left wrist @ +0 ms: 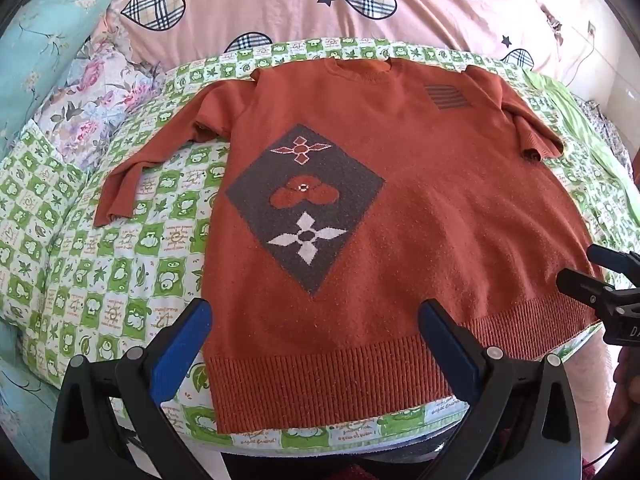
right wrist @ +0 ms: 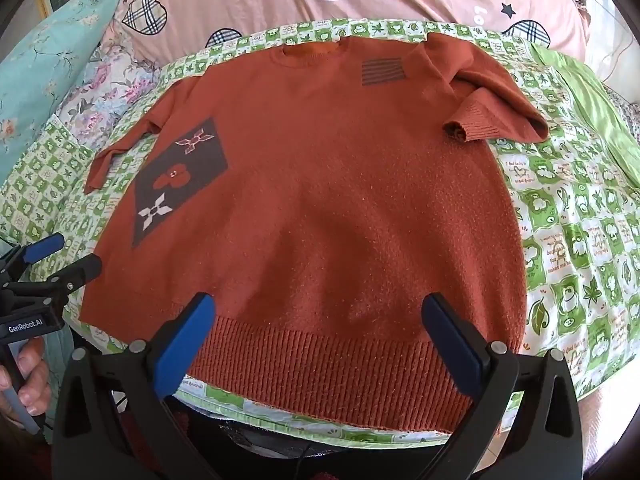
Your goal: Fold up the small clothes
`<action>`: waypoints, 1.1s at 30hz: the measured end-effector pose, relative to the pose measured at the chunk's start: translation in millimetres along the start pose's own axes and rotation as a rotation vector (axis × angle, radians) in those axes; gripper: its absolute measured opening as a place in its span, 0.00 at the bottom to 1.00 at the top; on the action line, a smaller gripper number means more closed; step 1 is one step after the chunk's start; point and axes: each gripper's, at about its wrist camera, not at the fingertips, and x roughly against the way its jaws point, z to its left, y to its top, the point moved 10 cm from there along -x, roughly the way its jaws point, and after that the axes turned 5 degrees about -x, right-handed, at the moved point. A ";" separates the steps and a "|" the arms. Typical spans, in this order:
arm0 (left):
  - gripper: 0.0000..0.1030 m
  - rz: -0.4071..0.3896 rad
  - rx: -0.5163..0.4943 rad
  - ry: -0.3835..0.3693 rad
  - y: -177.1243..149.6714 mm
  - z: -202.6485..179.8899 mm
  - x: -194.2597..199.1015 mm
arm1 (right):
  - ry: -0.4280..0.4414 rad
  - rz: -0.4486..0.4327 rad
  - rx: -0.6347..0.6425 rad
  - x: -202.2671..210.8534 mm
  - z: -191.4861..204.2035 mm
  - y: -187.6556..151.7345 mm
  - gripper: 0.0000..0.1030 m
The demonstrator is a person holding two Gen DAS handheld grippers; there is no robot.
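An orange knit sweater (left wrist: 420, 208) lies flat, front up, on a green-and-white checked sheet (left wrist: 100, 280); it also shows in the right wrist view (right wrist: 340, 184). It has a brown diamond patch (left wrist: 304, 204) with flowers. Its left sleeve (left wrist: 132, 172) is stretched out. Its right sleeve (right wrist: 492, 108) is folded back on itself. My left gripper (left wrist: 316, 336) is open over the ribbed hem (left wrist: 320, 380), near the sweater's left bottom corner. My right gripper (right wrist: 320, 332) is open over the hem (right wrist: 320, 368) further right. Neither gripper holds anything.
A pink quilt with plaid hearts (left wrist: 280, 0) lies behind the sweater. A floral pillow (left wrist: 100, 92) and a teal cover (left wrist: 44, 40) are at the far left. The bed's front edge (left wrist: 340, 436) runs just below the hem. A green cloth (right wrist: 580, 92) lies at the right.
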 end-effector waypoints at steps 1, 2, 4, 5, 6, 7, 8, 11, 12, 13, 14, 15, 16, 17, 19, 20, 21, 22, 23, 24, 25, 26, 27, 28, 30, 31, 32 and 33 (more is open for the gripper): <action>1.00 0.003 0.000 -0.002 -0.4 -0.6 -0.9 | -0.002 0.002 0.001 -0.3 -0.3 -0.1 1.00; 1.00 0.004 0.000 -0.005 -0.6 -1.4 -1.4 | -0.004 0.001 0.001 -0.5 0.0 -0.2 1.00; 1.00 0.004 -0.002 -0.007 -0.6 -2.8 -1.6 | -0.005 0.000 0.000 -0.3 -0.5 -0.4 1.00; 1.00 0.003 -0.003 -0.007 -0.5 -3.4 -1.5 | -0.005 0.000 0.000 -0.4 -0.7 -0.3 1.00; 1.00 0.003 -0.004 -0.007 -0.4 -4.1 -1.4 | -0.006 0.001 0.002 -0.5 -0.7 -0.2 1.00; 1.00 0.003 -0.005 -0.008 -0.4 -4.8 -1.3 | -0.007 0.001 0.002 -0.3 -1.1 -0.1 1.00; 1.00 0.003 -0.005 -0.008 -0.4 -5.5 -1.2 | -0.007 0.001 0.002 -0.3 -2.1 0.1 1.00; 1.00 0.004 0.001 -0.007 2.5 -3.6 -2.7 | -0.005 0.002 0.002 -0.3 -2.1 0.3 1.00; 1.00 0.004 0.001 -0.007 3.1 -4.2 -2.8 | -0.005 0.002 0.002 -0.3 -2.6 0.3 1.00; 1.00 0.004 0.000 -0.006 3.6 -4.9 -2.9 | -0.006 0.002 0.003 -0.4 -2.2 0.2 1.00; 1.00 0.003 0.002 -0.007 2.8 -3.0 -2.6 | -0.007 0.003 0.002 -0.4 -3.0 0.2 1.00; 1.00 0.002 0.002 -0.008 3.5 -3.4 -2.8 | -0.009 0.003 0.002 -0.3 -3.6 0.1 1.00; 1.00 0.003 0.001 -0.008 1.5 -1.3 -4.3 | -0.011 0.003 0.002 -0.1 -4.2 0.1 1.00; 1.00 0.003 0.001 -0.007 1.6 -1.6 -4.8 | -0.014 0.002 0.004 0.1 -4.4 0.0 1.00; 1.00 0.005 0.000 -0.007 1.3 -0.8 -4.2 | -0.030 0.000 0.011 0.4 -4.9 -0.1 1.00; 1.00 0.005 0.000 -0.006 1.6 -0.8 -4.7 | -0.039 -0.002 0.016 0.9 -5.7 -0.1 1.00; 1.00 0.007 0.000 -0.008 1.5 -0.8 -4.7 | -0.045 -0.004 0.021 1.3 -6.3 0.4 1.00; 1.00 0.008 -0.001 -0.009 1.7 -1.0 -4.9 | -0.046 -0.005 0.024 1.5 -5.9 0.4 1.00; 1.00 0.010 -0.003 -0.009 1.0 -1.7 -5.7 | -0.045 -0.005 0.024 1.7 -6.4 0.6 1.00; 1.00 0.009 -0.005 -0.007 0.8 -1.9 -6.0 | -0.043 -0.006 0.023 1.6 -6.4 0.5 1.00; 1.00 0.009 -0.011 -0.005 -0.9 -1.7 -6.0 | -0.042 -0.005 0.022 1.4 -6.4 0.5 1.00; 1.00 0.010 -0.012 -0.005 -0.9 -2.0 -6.2 | -0.042 -0.004 0.022 0.9 -6.0 0.5 1.00; 1.00 0.011 -0.013 -0.005 -1.0 -2.2 -6.4 | -0.041 -0.004 0.022 0.6 -5.5 0.3 1.00; 1.00 0.015 -0.016 -0.003 -1.4 -1.8 -6.5 | -0.041 -0.004 0.022 0.6 -5.2 0.3 1.00; 1.00 0.019 -0.019 -0.001 -1.7 -1.3 -6.9 | -0.041 -0.004 0.022 0.6 -5.2 0.3 1.00; 1.00 0.011 -0.020 0.001 -0.8 -1.4 -6.4 | -0.041 -0.004 0.022 0.5 -5.6 0.5 1.00; 1.00 0.012 -0.022 0.003 -0.8 -1.2 -6.7 | -0.041 -0.003 0.021 0.3 -5.7 0.6 1.00; 1.00 0.012 -0.025 0.007 -0.7 -1.0 -7.0 | -0.041 -0.002 0.020 0.3 -5.8 0.6 1.00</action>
